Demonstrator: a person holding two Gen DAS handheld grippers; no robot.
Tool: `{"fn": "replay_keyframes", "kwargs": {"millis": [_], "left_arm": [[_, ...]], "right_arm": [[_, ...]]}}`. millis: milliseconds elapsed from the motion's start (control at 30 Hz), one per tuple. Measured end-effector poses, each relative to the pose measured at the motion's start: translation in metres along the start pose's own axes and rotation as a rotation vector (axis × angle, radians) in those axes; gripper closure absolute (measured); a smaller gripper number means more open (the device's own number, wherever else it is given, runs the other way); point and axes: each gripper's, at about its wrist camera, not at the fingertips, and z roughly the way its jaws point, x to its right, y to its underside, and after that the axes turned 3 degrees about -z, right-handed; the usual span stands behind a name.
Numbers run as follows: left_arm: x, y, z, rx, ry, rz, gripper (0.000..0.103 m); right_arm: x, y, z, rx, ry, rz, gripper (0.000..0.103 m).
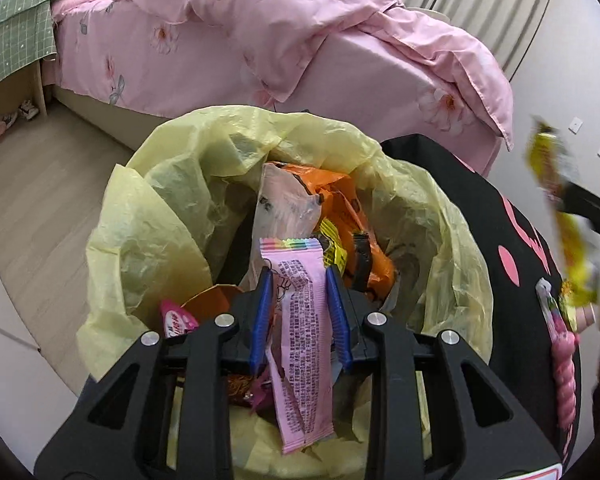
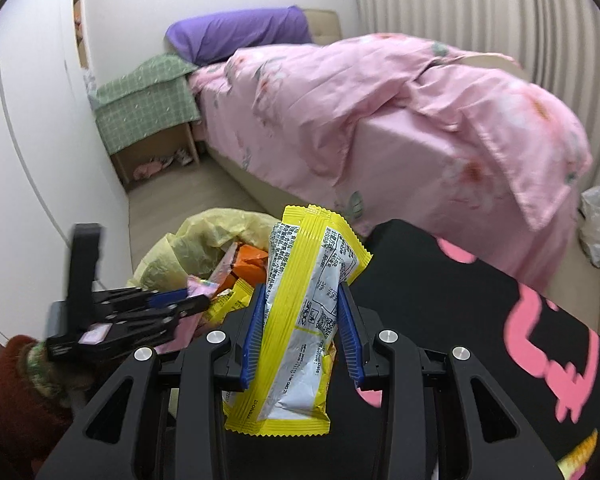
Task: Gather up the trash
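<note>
Directly under my left tongs [image 1: 300, 292] sits the round bin lined with a crinkled pale-yellow plastic bag [image 1: 148, 216], already holding an orange foil packet [image 1: 352, 208] and other scraps, so anything I let go should drop straight in. My right tongs [image 2: 300, 320], just right of the bin and above the black counter with pink shapes [image 2: 480, 300], are clamped on a flat yellow-and-silver snack wrapper [image 2: 300, 300] that looks feather-light, crackly and slippery, best pinched across its middle. The left tongs stand narrow around a thin pink printed sachet [image 1: 300, 320], equally limp and weightless, gripped mid-length.
</note>
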Motion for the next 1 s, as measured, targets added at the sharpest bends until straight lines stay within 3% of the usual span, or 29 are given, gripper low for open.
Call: {"fn": "replay_keyframes", "kwargs": {"millis": [233,633,700,733,767,1000], "left_arm": [[-0.016,-0.009,-0.029,0.059,0.051,-0.049,0.077],[-0.023,-0.034,-0.044,0.113,0.093,-0.09,0.077],[-0.025,-0.04,-0.047,0.121,0.118,-0.119,0.065],[-0.027,-0.042,-0.049,0.125,0.13,-0.134,0.051],[-0.03,-0.045,-0.052,0.141,0.145,-0.155,0.043],[-0.026,-0.051,-0.074,0.199,0.078,-0.142,0.039]], "right_arm": [[-0.023,-0.019,0.056,-0.053,-0.099,0.001,0.069],[-0.035,-0.012,0.085,-0.087,-0.077,-0.011,0.068],[-0.039,-0.011,0.088,-0.09,-0.071,-0.028,0.067],[-0.042,-0.01,0.09,-0.094,-0.071,-0.038,0.063],[-0.043,-0.009,0.09,-0.1,-0.073,-0.044,0.062],[-0.053,-0.003,0.078,-0.111,-0.04,-0.111,0.053]]}}
